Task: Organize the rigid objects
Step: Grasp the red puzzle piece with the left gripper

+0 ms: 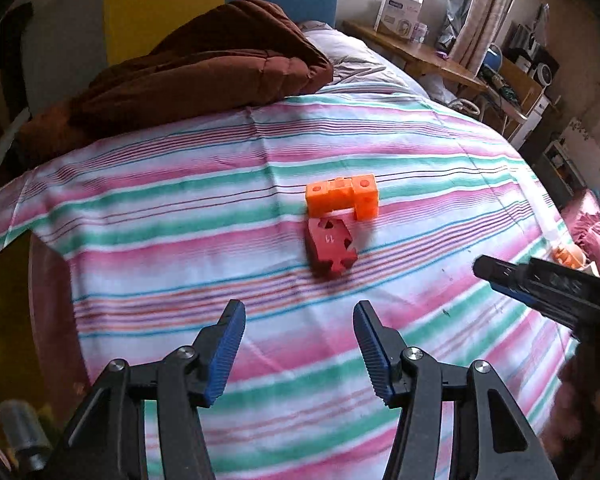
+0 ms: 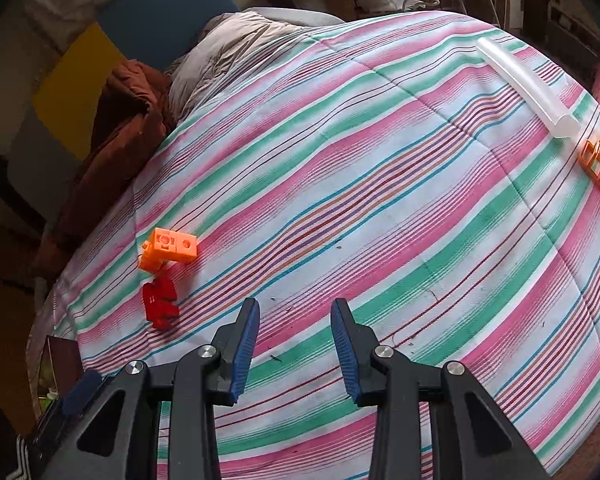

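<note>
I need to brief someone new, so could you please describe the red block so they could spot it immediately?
On the striped quilt, find the two small plastic blocks lying together. The red block is the one closer to the left gripper; unlike the orange block just beyond it, it is notched and bears the number 11.

The striped pink, green and white bedspread [image 2: 380, 184] is matt woven cloth, finely ribbed and faintly creased, and the brown quilted jacket [image 1: 204, 60] heaped at its far edge looks like soft, slightly shiny padded fabric. The orange block piece [image 1: 342, 198] and the red notched block [image 1: 330, 250] are hard, smooth matt plastic, while the long translucent tube [image 2: 524, 88] looks frosted. Both grippers have matt black plastic frames, ribbed blue pads [image 2: 244, 352] and shiny metal pins [image 2: 383, 351].
</note>
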Action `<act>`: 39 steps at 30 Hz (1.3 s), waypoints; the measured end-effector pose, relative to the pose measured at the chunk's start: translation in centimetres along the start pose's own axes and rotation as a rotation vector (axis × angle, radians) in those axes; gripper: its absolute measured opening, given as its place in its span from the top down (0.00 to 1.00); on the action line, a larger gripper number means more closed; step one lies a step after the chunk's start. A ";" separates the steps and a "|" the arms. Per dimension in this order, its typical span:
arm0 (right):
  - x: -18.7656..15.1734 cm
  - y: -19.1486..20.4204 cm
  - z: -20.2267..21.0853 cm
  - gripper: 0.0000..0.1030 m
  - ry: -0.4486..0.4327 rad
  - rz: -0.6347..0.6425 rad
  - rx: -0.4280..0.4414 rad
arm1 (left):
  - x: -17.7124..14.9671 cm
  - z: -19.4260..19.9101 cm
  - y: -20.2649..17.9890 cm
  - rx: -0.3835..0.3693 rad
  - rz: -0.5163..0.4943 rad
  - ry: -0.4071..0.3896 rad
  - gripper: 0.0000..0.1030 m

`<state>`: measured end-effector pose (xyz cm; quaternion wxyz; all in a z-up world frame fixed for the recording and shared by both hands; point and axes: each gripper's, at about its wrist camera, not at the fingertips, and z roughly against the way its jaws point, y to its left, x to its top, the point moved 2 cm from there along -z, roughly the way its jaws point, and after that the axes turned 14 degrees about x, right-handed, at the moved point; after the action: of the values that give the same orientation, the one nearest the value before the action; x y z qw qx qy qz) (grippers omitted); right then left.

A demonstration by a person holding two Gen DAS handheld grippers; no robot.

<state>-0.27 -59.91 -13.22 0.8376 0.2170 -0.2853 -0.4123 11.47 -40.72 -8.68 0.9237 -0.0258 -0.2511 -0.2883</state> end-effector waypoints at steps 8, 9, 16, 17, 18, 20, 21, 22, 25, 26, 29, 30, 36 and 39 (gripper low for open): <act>0.0 0.1 0.2 0.64 0.003 -0.011 0.024 | 2.9 -2.5 -3.2 0.026 -0.071 -0.018 0.41; 0.0 0.1 0.2 0.64 0.005 -0.010 0.028 | 3.3 -2.8 -3.5 0.029 -0.075 -0.016 0.40; 0.1 0.2 -0.1 0.63 0.018 -0.011 0.038 | 4.5 -6.8 -4.7 0.072 -0.100 0.015 0.58; 0.0 0.2 -0.1 0.63 0.018 -0.012 0.034 | 4.3 -6.5 -4.8 0.085 -0.116 -0.035 0.67; 0.0 0.1 -0.1 0.63 0.019 -0.014 0.032 | 4.0 -6.4 -4.8 0.074 -0.120 -0.039 0.67; 0.0 0.0 -0.2 0.63 0.021 -0.020 0.037 | 3.1 -6.1 -4.3 0.058 -0.105 -0.047 0.67; 0.0 0.0 -0.2 0.63 0.021 -0.020 0.037 | 2.6 -5.8 -3.9 0.058 -0.090 -0.049 0.67; 0.0 0.0 -0.2 0.63 0.020 -0.019 0.036 | 2.1 -5.6 -3.7 0.055 -0.077 -0.048 0.67; -0.1 0.0 -0.3 0.63 0.024 -0.018 0.033 | -0.4 -4.3 -2.8 0.048 -0.040 -0.048 0.67; -0.1 -0.1 -0.4 0.63 0.027 -0.018 0.031 | -1.4 -3.6 -2.7 0.050 -0.036 -0.052 0.67; -0.3 0.0 -0.6 0.63 0.032 -0.012 0.024 | -4.7 -1.9 -2.2 0.056 -0.026 -0.071 0.67; -0.3 0.0 -0.7 0.63 0.035 -0.009 0.025 | -5.6 -1.4 -2.1 0.055 -0.026 -0.082 0.67; -1.0 1.2 -1.9 0.63 0.084 0.043 0.061 | -9.1 0.4 -1.3 0.047 -0.017 -0.118 0.68; -1.5 1.8 -2.3 0.63 0.098 0.072 0.068 | -9.7 0.5 -1.5 0.052 -0.030 -0.143 0.68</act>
<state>1.54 -57.37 -14.29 0.8569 0.2548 -0.2656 -0.3608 3.60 -36.80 -13.00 0.8992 -0.0184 -0.3243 -0.2931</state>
